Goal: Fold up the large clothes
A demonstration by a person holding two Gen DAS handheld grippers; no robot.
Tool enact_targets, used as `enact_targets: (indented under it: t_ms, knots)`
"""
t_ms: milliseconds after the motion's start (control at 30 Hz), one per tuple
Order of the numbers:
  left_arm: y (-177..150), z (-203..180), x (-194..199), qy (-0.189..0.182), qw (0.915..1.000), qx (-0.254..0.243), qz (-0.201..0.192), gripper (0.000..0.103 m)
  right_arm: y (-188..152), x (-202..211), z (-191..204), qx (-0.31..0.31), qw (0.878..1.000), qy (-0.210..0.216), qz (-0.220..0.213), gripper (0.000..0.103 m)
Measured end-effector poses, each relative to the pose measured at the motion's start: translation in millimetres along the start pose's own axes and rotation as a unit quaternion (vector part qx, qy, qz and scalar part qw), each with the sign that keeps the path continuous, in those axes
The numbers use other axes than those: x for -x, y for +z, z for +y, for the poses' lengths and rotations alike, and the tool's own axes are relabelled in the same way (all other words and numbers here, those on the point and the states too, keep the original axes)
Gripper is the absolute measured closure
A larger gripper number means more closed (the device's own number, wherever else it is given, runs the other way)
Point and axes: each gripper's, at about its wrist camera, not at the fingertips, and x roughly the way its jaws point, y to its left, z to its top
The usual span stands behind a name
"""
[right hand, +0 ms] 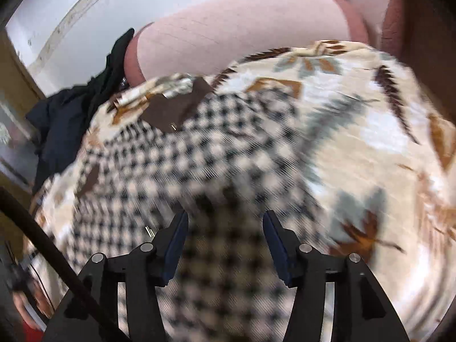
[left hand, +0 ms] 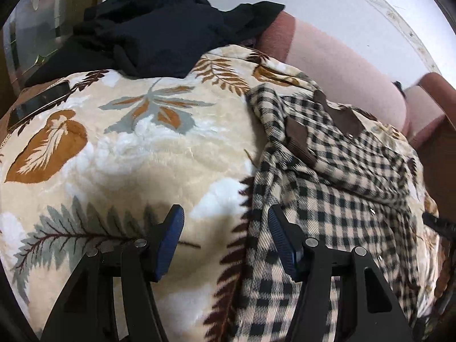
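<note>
Checked cream-and-black fabric fills the lower right of my left wrist view: the plaid shirt [left hand: 327, 199], with its brown collar [left hand: 339, 116] toward the upper right, lies rumpled on the leaf-print fleece blanket [left hand: 128, 148]. My left gripper [left hand: 225, 228] is spread wide with nothing between the blue pads; the right-hand pad hangs over the shirt's left edge, the left-hand one over bare blanket. My right gripper [right hand: 225, 230] is also spread wide and empty, above the shirt [right hand: 199, 171], though that view is blurred and I cannot tell whether it touches the cloth. Bare blanket [right hand: 370, 156] runs to the right there. A dark garment pile [left hand: 159, 28] sits upper left, a phone [left hand: 40, 105] at the left edge, pink cushions [left hand: 342, 65] upper right.
</note>
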Motion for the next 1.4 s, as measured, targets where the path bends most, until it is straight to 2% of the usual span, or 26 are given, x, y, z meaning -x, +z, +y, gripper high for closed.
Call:
enact_targets:
  t_ms: [100, 200, 300, 333, 433, 567, 700, 800, 933, 1033, 1167, 1233, 1333, 1367, 1400]
  knots:
    - [-12.5, 2.8, 10.3, 0.002, 1.0, -0.007, -0.002, 0.043, -37.8, 19.2, -39.1, -0.036, 0.999, -0.007, 0.006, 0.042]
    - [-30.3, 5.7, 12.6, -0.006, 0.9998, -0.004, 0.017, 0.043, -72.1, 29.5, -73.1, -0.076, 0.997, 0.0, 0.017, 0.042]
    - [-50.0, 5.4, 9.6, -0.014, 0.9989, 0.004, 0.044, 0.043, -106.5, 28.0, -97.6, -0.122, 0.991, 0.04, 0.035, 0.042]
    - [-56.3, 4.2, 9.1, -0.011, 0.9987, 0.002, 0.049, 0.043, -118.0, 30.6, -103.3, -0.134, 0.989, 0.061, 0.026, 0.042]
    - [-75.9, -6.2, 18.0, 0.011, 0.9989, -0.024, 0.04, 0.043, -134.8, 40.6, -108.4, -0.149, 0.984, 0.1, 0.009, 0.042]
    - [-98.0, -14.4, 29.4, 0.006, 0.9986, -0.033, 0.041, 0.043, -149.7, 45.5, -111.1, -0.159, 0.977, 0.143, 0.009, 0.042]
    - [-113.4, -15.4, 39.5, -0.02, 0.9986, -0.023, 0.044, 0.044, -167.3, 50.4, -113.0, -0.176, 0.966, 0.19, 0.02, 0.041]
    - [-124.3, -12.2, 48.0, -0.047, 0.9979, -0.002, 0.044, 0.052, -181.7, 53.6, -111.3, -0.18, 0.958, 0.221, 0.027, 0.042]
    - [-134.6, -4.7, 55.8, -0.083, 0.9952, 0.026, 0.045, 0.052, -201.6, 59.7, -110.1, -0.183, 0.949, 0.256, 0.031, 0.041]
    - [-142.8, 6.0, 60.1, -0.118, 0.9904, 0.054, 0.048, 0.052, -212.1, 59.0, -104.9, -0.181, 0.939, 0.29, 0.04, 0.042]
    - [-148.6, 16.7, 60.3, -0.147, 0.984, 0.09, 0.044, 0.051, -226.4, 56.2, -95.6, -0.171, 0.938, 0.301, 0.029, 0.041]
    - [-148.8, 16.2, 59.6, -0.153, 0.9825, 0.097, 0.043, 0.049, -226.0, 56.6, -95.5, -0.174, 0.935, 0.307, 0.033, 0.041]
    - [-151.3, 6.5, 62.3, -0.14, 0.9864, 0.072, 0.049, 0.048, -227.6, 58.8, -93.8, -0.17, 0.934, 0.312, 0.032, 0.042]
    - [-152.8, 3.8, 63.9, -0.137, 0.9874, 0.062, 0.05, 0.049, -227.0, 59.1, -93.9, -0.17, 0.933, 0.315, 0.032, 0.042]
    - [-155.2, -0.3, 66.1, -0.131, 0.9888, 0.051, 0.051, 0.064, -226.2, 59.1, -91.6, -0.168, 0.932, 0.321, 0.033, 0.047]
